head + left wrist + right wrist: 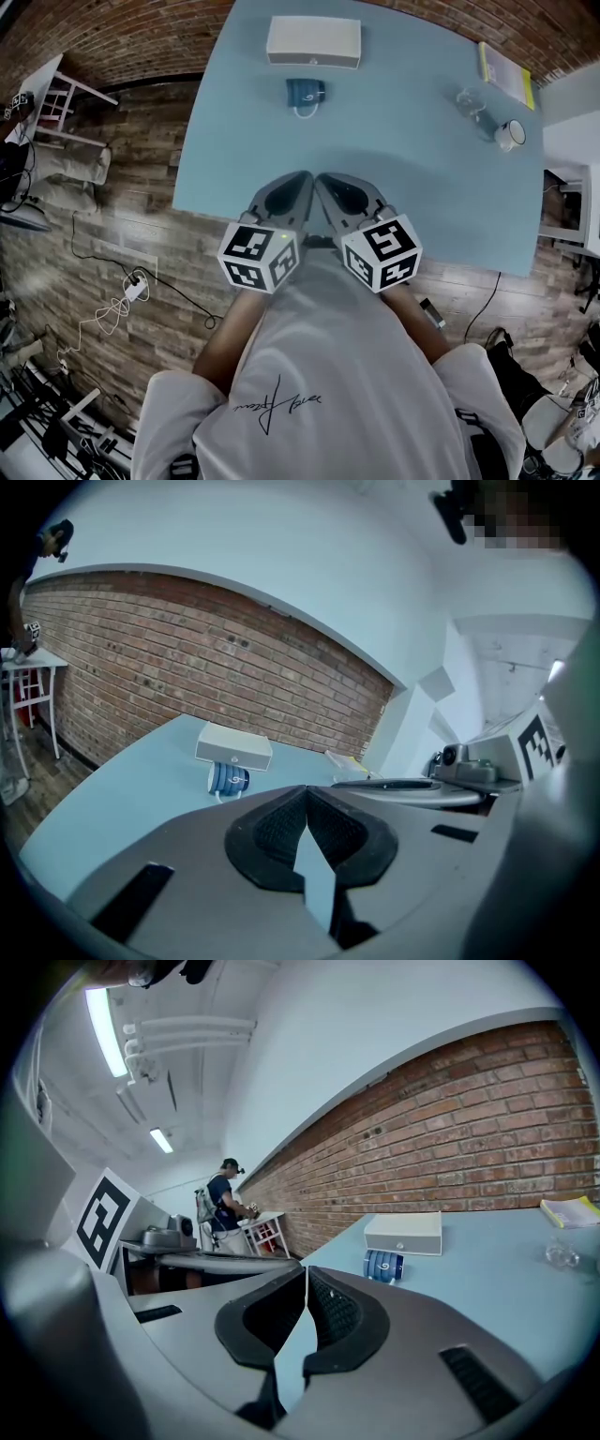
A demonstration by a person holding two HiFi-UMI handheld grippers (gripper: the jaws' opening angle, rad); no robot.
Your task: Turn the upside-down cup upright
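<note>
A dark blue cup (pixel 305 94) with a white handle rests on the light blue table (pixel 412 187), just in front of a white box; it looks to be lying on its side. It also shows as the blue cup (pixel 228 779) in the left gripper view and the blue cup (pixel 382 1266) in the right gripper view. My left gripper (pixel 302 178) and right gripper (pixel 324 180) hover side by side over the table's near edge, well short of the cup. Both the left gripper (pixel 307 790) and the right gripper (pixel 307 1272) have their tips touching, with nothing held.
A white box (pixel 313 42) stands at the table's far edge. At the far right are a clear glass (pixel 472 101), a white mug (pixel 510 135) and a yellow book (pixel 504 73). Cables (pixel 117 300) lie on the wooden floor at left. A person (pixel 223 1199) stands far off.
</note>
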